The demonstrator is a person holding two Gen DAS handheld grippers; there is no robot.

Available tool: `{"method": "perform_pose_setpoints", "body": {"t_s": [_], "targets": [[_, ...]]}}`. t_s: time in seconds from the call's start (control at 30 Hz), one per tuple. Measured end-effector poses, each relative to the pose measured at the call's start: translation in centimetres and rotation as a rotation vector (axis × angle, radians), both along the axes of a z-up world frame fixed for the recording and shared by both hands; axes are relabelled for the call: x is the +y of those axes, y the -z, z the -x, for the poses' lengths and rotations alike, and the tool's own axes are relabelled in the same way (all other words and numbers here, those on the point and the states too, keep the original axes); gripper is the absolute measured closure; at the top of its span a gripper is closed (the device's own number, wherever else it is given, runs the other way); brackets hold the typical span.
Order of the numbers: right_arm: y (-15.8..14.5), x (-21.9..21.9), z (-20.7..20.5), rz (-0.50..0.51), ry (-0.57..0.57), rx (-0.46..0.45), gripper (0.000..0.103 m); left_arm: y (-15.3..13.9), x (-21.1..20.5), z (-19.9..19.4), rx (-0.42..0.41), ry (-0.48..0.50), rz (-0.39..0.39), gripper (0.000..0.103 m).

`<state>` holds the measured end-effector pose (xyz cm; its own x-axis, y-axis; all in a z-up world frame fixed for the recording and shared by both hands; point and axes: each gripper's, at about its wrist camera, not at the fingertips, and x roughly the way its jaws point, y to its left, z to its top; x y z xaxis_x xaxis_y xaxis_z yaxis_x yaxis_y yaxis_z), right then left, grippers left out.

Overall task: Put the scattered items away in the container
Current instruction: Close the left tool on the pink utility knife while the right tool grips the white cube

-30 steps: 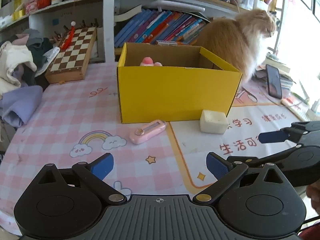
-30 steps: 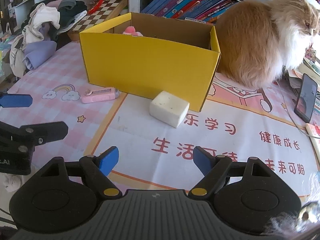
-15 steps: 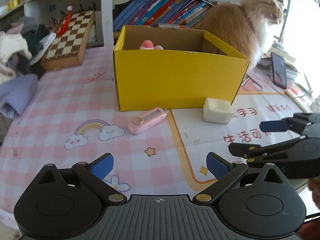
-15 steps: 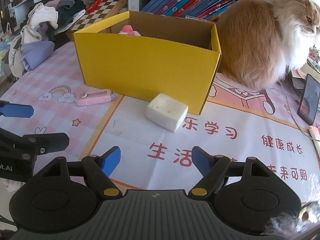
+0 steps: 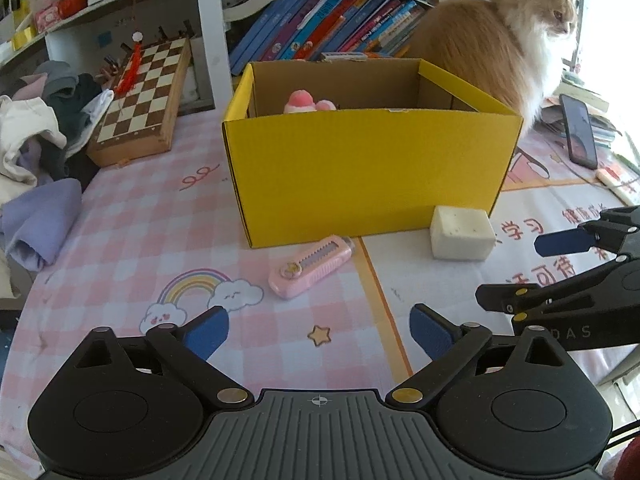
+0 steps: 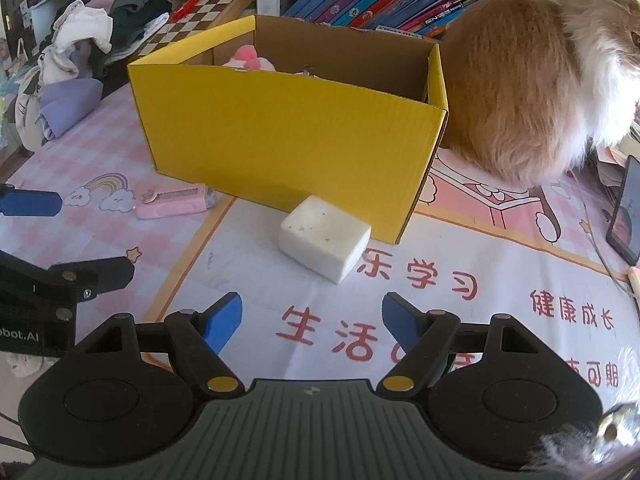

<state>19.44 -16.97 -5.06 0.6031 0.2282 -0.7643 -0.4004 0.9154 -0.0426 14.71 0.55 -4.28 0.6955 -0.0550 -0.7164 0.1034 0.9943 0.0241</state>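
A yellow cardboard box (image 5: pixel 368 172) stands open on the table, also in the right wrist view (image 6: pixel 288 132), with a pink plush toy (image 5: pixel 306 101) inside. A pink utility knife (image 5: pixel 310 266) lies just in front of its left corner, and shows in the right wrist view (image 6: pixel 172 202). A white block (image 5: pixel 460 232) lies at its right front corner, close ahead of my right gripper (image 6: pixel 312 322), where the block (image 6: pixel 324 238) is centred. My left gripper (image 5: pixel 318 330) is open and empty, short of the knife. The right gripper is open and empty too.
An orange and white cat (image 6: pixel 540 80) sits right behind the box's right end. A phone (image 5: pixel 580 132) lies at the far right. A chessboard (image 5: pixel 144 92) and a pile of clothes (image 5: pixel 36 152) are at the left. Books (image 5: pixel 328 24) line the shelf behind.
Both grippers have moved forward toward the box; the knife and the white block now appear larger and nearer. Both stay open. The objects have not moved.
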Motion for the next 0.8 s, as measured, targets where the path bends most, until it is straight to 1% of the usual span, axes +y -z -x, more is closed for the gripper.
{"method": "perform_pose_setpoints", "body": {"t_s": [0.1,0.2,0.37,0.47,0.67,0.8], "targets": [[0.2,-0.1,-0.7,0.0,-0.006,0.006,0.027,0.2,-0.1,-0.7,0.003,-0.002,0.001,0.014],[0.4,-0.1,-1.3,0.001,-0.012,0.015,0.03,0.4,-0.1,-1.4,0.009,-0.008,0.001,0.015],[0.8,-0.2,-2.3,-0.002,-0.018,0.031,0.031,0.8,0.0,-2.7,0.021,-0.019,0.005,0.017],[1.0,-0.1,-2.8,-0.006,-0.021,0.038,0.031,1.2,0.2,-3.5,0.031,-0.022,0.008,0.022],[1.1,0.0,-4.0,-0.018,-0.034,0.051,0.031,1.8,0.4,-5.3,0.048,-0.031,-0.002,0.027],[1.4,0.3,-4.7,-0.014,-0.047,0.062,0.031,2.4,0.8,-6.5,0.072,-0.043,0.019,0.032]]}}
